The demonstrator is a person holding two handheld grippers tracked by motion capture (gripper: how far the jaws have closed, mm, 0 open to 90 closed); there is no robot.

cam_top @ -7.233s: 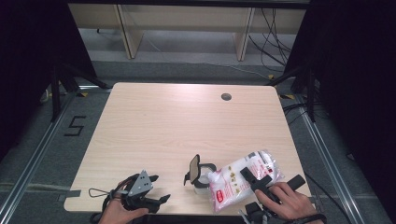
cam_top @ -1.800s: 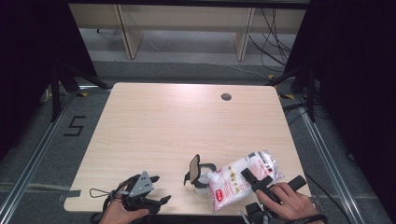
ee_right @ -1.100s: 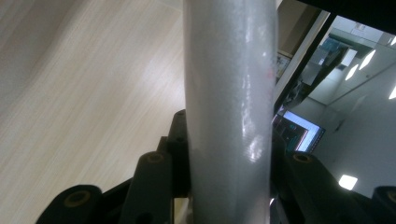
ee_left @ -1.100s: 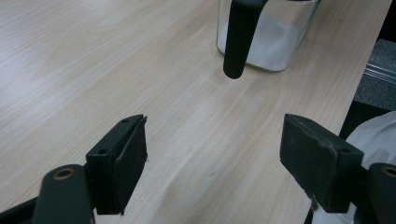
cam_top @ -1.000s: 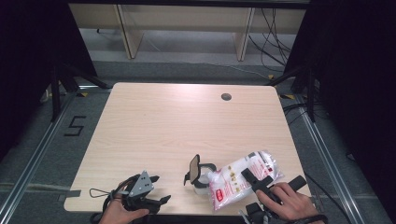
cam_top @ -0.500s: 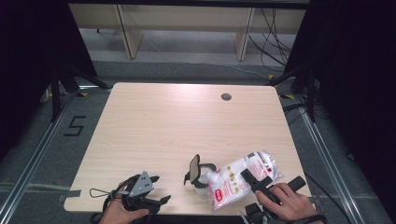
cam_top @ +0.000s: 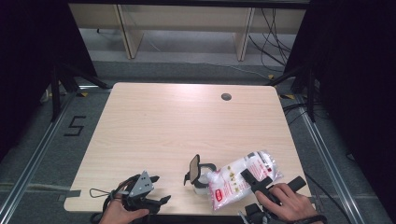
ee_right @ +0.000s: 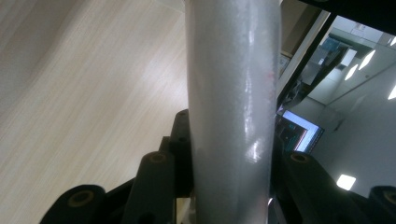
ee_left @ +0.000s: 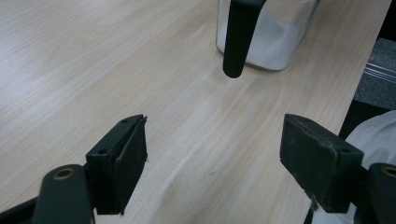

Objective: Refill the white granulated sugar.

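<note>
Bag [cam_top: 243, 176] clamped between right hand-held gripper [cam_top: 254, 183] jaws, beside jar [cam_top: 201, 177].

On the table [cam_top: 163, 121], the jar [cam_top: 201, 177] stands left of the bag [cam_top: 243, 175], touching it.

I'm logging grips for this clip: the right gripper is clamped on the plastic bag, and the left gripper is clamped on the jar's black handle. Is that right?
Not quite. The left gripper holds nothing: in the left gripper view its jaws stand wide open over bare table, short of the jar and its black handle. The right gripper is indeed clamped on the plastic bag.
</note>
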